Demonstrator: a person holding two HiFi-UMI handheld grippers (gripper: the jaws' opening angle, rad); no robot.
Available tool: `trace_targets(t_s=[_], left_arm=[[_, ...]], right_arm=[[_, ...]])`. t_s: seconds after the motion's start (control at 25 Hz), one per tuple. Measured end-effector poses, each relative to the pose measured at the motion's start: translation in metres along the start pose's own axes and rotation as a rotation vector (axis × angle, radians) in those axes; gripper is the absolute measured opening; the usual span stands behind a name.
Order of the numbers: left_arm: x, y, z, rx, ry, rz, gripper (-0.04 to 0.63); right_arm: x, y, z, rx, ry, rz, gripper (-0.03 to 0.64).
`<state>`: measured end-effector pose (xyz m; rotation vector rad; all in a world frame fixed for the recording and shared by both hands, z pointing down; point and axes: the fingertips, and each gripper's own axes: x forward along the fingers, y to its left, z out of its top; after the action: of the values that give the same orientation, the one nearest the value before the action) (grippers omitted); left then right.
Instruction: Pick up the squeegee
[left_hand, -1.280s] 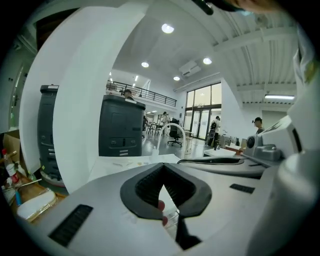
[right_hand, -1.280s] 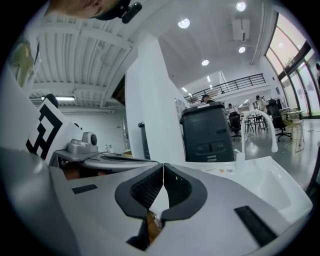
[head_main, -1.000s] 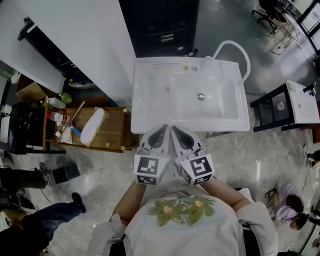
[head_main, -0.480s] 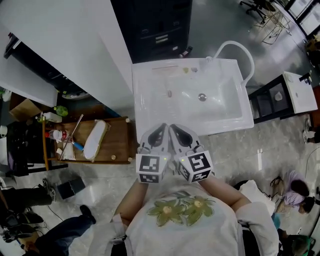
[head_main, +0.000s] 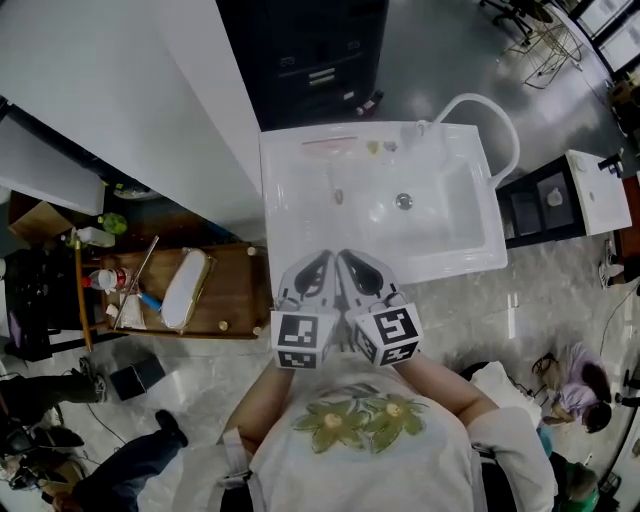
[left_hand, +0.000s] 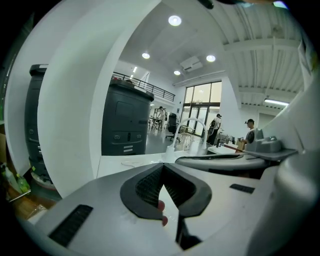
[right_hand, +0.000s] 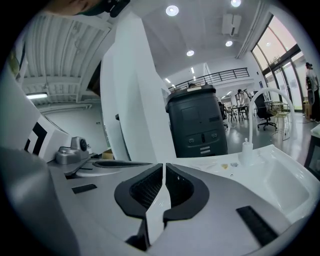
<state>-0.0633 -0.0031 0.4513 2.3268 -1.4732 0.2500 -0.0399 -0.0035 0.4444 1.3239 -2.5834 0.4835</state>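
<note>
**Floor** (head_main: 540, 300): grey, polished and reflective. It lies open to the right of the sink and beyond its far right corner.

**Partition wall** (head_main: 120, 90): white, smooth and curved. It closes off the sink's left side.

**Cabinet** (head_main: 310, 50): dark and boxy, standing just behind the sink's far edge.

**Sink** (head_main: 290, 215): white, glossy and rectangular with rounded corners. A round metal drain (head_main: 403, 201) sits in the basin. An arched white faucet (right_hand: 246, 151) rises at the far right corner. The near rim faces the person.

**Wooden shelf** (head_main: 228, 295): brown and flat, just left of the sink and below the wall. It carries bottles and a white oblong piece.

**Left gripper** (head_main: 322, 258): grey shell with black ribbed pads. It hovers over the sink's near rim, touching or just beside its partner. The jaws are closed tip to tip with nothing gripped.

**Right gripper** (head_main: 350, 256): same build, pointing the same way over the near rim. The jaws are fully closed and empty.

**Squeegee** (head_main: 330, 143): apparently the thin, pale, long strip lying on the sink's far rim. It is too small to confirm. It sits well apart from both grippers, across the basin.
</note>
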Motion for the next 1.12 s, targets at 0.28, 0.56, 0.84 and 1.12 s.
trace_targets(t_s=[0.28, 0.56, 0.84, 1.12], left_arm=[[0.025, 0.018, 0.0, 0.02, 0.04, -0.001, 0.009], [0.045, 0.028, -0.004, 0.01, 0.072, -0.007, 0.009], [0.06, 0.041, -0.001, 0.001, 0.082, -0.002, 0.009], [0.076, 0.051, 0.004, 0.017, 0.089, -0.014, 0.009]], right_arm=[[0.032, -0.025, 0.001, 0.023, 0.032, -0.001, 0.025], [0.059, -0.049, 0.003, 0.031, 0.059, -0.023, 0.025], [0.084, -0.068, 0.0, 0.036, 0.084, -0.051, 0.028], [0.113, -0.089, -0.002, 0.051, 0.109, -0.059, 0.094]])
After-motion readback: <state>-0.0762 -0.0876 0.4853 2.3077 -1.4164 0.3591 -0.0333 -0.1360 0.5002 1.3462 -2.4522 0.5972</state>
